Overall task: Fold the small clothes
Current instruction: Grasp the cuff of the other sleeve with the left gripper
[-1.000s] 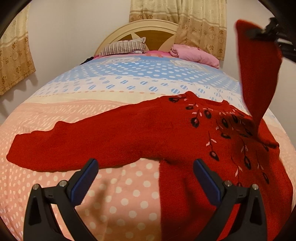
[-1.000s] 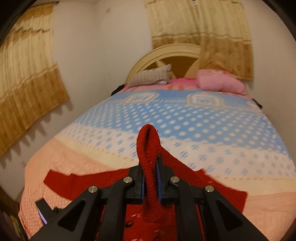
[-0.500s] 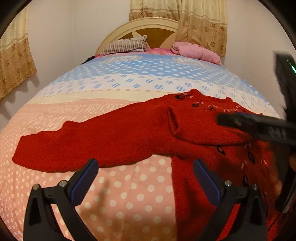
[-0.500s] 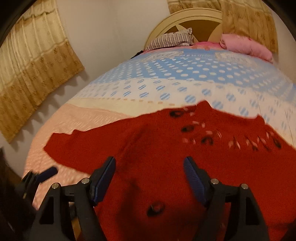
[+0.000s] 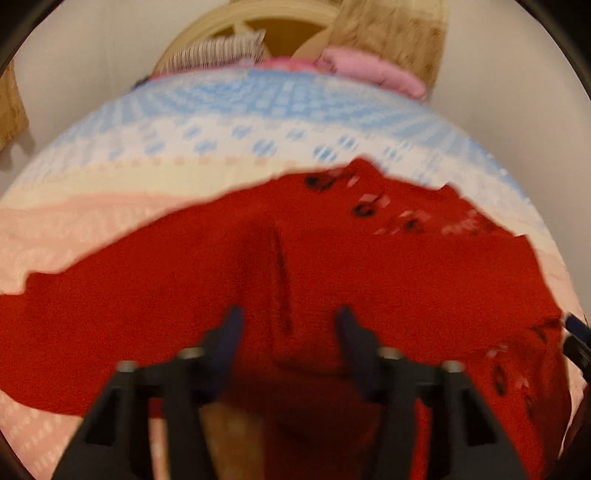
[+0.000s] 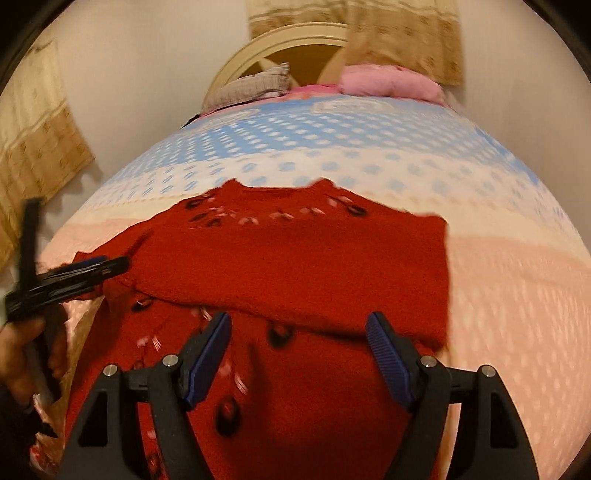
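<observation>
Left wrist view: a second ago the left hand-held gripper (image 5: pixel 288 332) stood back from the red sweater (image 5: pixel 369 266) with its jaws wide, the left sleeve stretched out ahead and the right sleeve held up in the air at the right. Now it has pushed in over the garment, which fills the lower picture, and the right sleeve lies folded across the chest, its cuff edge a dark vertical line running down between the fingers. The jaws are closing, the sweater's knit lying between them; the blur hides whether the pads press on it. The sweater lies flat on the bedspread (image 5: pixel 221 147).

Right wrist view: a second ago the right hand-held gripper (image 6: pixel 299 354) was pinched on the lifted sleeve; now its jaws stand apart with nothing clamped, low over the sweater's (image 6: pixel 295 266) front, the folded sleeve's lower edge just beyond the fingertips. At the left edge, the left hand-held gripper (image 6: pixel 88 269), held by a hand (image 6: pixel 22 354), reaches to the sweater's side.

The bedspread (image 6: pixel 517 295) is dotted, pink near and blue farther off. Beyond lie a striped pillow (image 6: pixel 251 86), a pink pillow (image 6: pixel 388 83), a cream headboard (image 6: pixel 295 37) and beige curtains (image 6: pixel 406 33) against white walls.
</observation>
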Available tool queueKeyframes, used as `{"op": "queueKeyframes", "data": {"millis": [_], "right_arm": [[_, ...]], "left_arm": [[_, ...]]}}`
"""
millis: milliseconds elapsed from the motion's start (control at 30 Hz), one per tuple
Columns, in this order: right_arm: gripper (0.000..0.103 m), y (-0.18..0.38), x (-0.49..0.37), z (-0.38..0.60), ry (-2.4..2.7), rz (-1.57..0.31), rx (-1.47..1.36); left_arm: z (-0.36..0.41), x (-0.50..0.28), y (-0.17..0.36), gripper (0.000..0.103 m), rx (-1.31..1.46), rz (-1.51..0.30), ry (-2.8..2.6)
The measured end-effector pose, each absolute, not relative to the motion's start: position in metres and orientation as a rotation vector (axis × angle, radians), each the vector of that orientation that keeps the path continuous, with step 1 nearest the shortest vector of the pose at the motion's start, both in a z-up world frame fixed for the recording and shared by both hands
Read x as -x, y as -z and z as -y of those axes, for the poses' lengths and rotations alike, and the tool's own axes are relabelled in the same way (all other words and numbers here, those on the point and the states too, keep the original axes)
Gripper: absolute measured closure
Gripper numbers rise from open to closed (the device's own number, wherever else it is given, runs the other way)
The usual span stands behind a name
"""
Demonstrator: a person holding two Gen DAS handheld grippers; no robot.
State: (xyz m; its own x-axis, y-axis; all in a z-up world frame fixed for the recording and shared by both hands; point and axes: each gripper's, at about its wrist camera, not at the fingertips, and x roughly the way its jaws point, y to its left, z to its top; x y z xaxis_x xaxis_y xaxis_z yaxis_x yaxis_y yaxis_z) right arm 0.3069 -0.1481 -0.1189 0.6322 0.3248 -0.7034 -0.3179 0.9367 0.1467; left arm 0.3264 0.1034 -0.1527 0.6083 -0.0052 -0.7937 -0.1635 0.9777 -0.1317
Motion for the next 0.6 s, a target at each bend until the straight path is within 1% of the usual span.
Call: {"op": "queueKeyframes", "data": {"millis": [33,67,267,367,467,600], "right_arm": [[0.027,0.123,-0.304,0.156,-0.357,-0.808,-0.014],[0.027,0.125,-0.303,0.161,-0.351,-0.81,-0.017],[0.027,0.141,-0.307,0.198,-0.26,-0.829,-0.083],[0.027,0.138,-0.313,0.209,-0.188,-0.816,-0.111],[0.027,0.14,-0.317,0.213,-0.146,-0.841,-0.092],[0.027,0.143,-0.308,0.214,-0.156,-0.843,-0.081]], "left_arm": [[-0.104,-0.324,0.151,0.081,0.212,-0.886,-0.09],[-0.102,-0.32,0.145,0.093,0.214,-0.869,-0.077],[-0.089,-0.283,0.114,0.092,0.24,-0.801,-0.033],[-0.09,-0.277,0.112,0.092,0.236,-0.799,-0.029],[-0.097,-0.274,0.115,0.092,0.276,-0.818,-0.026],[-0.101,-0.262,0.114,0.092,0.271,-0.792,-0.042]]}}
